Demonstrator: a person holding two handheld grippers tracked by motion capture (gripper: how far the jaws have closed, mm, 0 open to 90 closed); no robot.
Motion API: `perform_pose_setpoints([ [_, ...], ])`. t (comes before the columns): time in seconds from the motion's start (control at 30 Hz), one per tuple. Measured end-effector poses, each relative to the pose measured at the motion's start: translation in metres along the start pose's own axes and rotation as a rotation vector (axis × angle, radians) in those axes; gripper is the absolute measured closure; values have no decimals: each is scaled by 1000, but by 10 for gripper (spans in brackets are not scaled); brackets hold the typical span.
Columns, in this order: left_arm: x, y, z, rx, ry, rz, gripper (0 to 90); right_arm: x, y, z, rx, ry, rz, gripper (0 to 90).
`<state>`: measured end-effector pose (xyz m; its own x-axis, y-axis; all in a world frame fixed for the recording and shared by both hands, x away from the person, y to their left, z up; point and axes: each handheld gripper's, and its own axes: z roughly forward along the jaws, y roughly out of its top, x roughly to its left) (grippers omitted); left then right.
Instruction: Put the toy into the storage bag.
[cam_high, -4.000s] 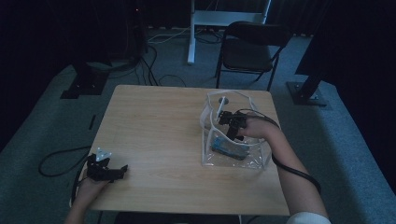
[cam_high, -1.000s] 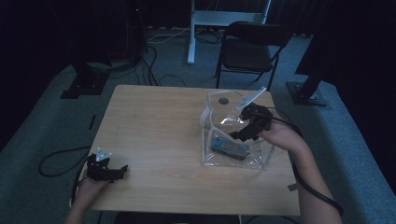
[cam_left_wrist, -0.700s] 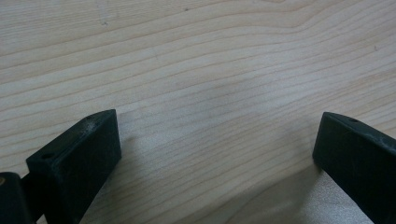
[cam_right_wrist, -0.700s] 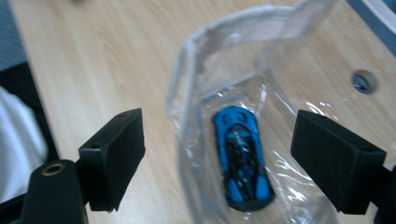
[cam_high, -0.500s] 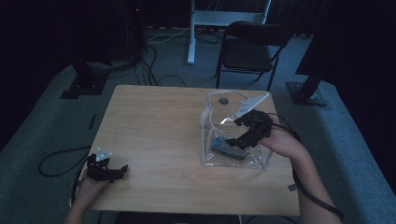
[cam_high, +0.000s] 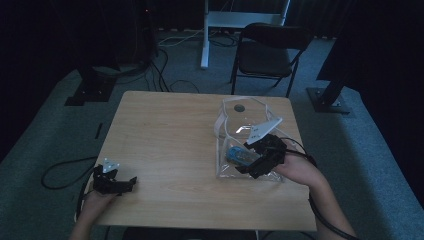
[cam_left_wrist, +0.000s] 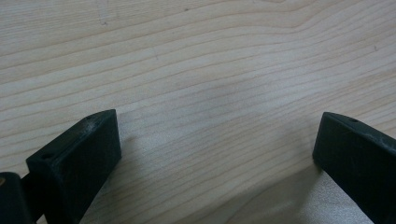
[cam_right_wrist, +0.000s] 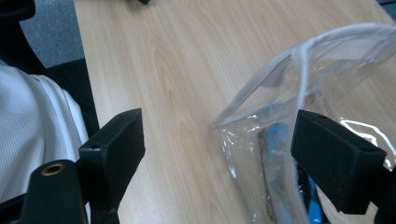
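Clear plastic pouch with a white zip rim stands open on the light wooden surface, toward its right edge and about midway between the far and near edges. A blue flat packet lies inside it, near the bottom. The right gripper sits at the pouch's near right side, its jaws spread wide and holding nothing; in the right gripper view one jaw is over the blue flat packet within the pouch, the other over bare wood just beside the pouch wall. The left gripper rests near the near left corner of the surface, well apart from the pouch, its jaws apart over bare wood grain. A black folding chair stands on the grey floor beyond the far edge
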<state>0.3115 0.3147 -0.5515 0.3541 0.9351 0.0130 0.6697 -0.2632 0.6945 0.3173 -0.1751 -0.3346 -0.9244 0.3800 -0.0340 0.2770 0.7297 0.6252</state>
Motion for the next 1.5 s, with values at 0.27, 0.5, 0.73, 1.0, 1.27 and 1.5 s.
perform_pose_setpoints([
  [0.27, 0, 0, 0, 3, 0, 3, 15, 5, -14, 13, -12, 31, 13, 168],
  [0.5, 0, 0, 0, 5, -1, 3, 15, 8, -34, 24, -40, 51, 50, 163],
  [0.73, 0, 0, 0, 3, 0, 3, 15, 12, -53, 35, -91, 28, 61, 156],
  [1.0, 0, 0, 0, 3, 0, 3, 15, 20, -64, 35, -148, 40, 54, 148],
  [1.27, 0, 0, 0, 3, 0, 3, 15, 24, -70, 27, -175, 50, 70, 148],
  [1.5, 0, 0, 0, 1, 0, 2, 15, 26, -87, 30, -180, 38, 101, 142],
])
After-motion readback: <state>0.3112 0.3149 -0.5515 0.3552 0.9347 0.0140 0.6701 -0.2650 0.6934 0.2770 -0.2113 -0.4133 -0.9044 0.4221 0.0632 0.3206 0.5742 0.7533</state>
